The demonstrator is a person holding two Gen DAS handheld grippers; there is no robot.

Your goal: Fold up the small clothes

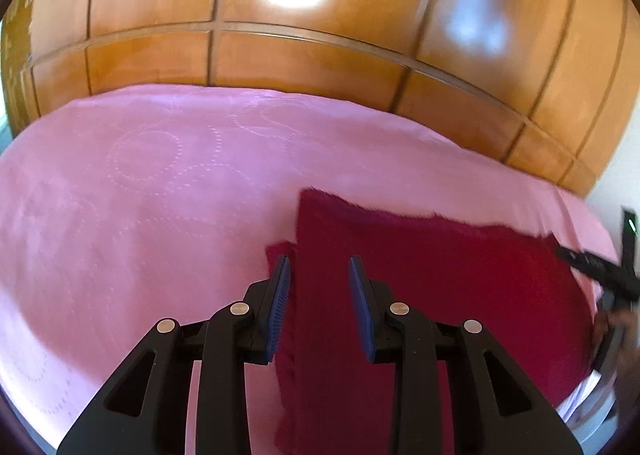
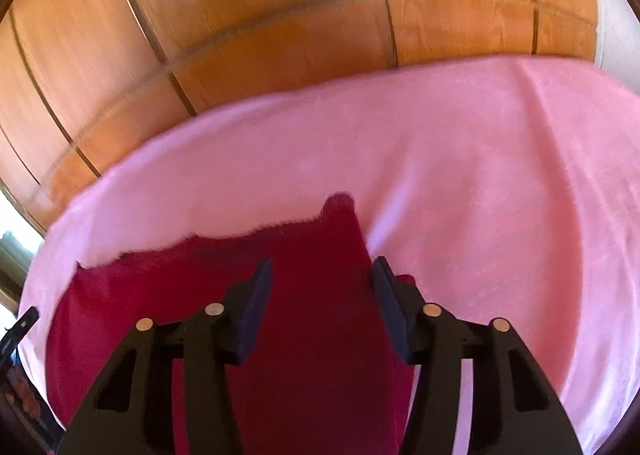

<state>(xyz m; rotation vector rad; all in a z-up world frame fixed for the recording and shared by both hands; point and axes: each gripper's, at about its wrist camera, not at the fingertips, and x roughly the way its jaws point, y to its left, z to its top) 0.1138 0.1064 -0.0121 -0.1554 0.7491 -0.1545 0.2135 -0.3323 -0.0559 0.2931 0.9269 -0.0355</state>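
A dark red fuzzy cloth (image 1: 440,275) lies flat on the pink bedspread (image 1: 140,195). My left gripper (image 1: 319,267) is open and empty, hovering over the cloth's left edge. In the right wrist view the same cloth (image 2: 312,319) fills the lower left, its far edge ragged with a small raised corner (image 2: 340,203). My right gripper (image 2: 320,275) is open and empty above the cloth's right edge. The right gripper's black body (image 1: 600,271) shows at the far right of the left wrist view.
A glossy wooden panelled wardrobe (image 1: 280,35) stands behind the bed and also shows in the right wrist view (image 2: 240,35). The pink bedspread (image 2: 500,175) spreads wide around the cloth, with a long crease on its right side.
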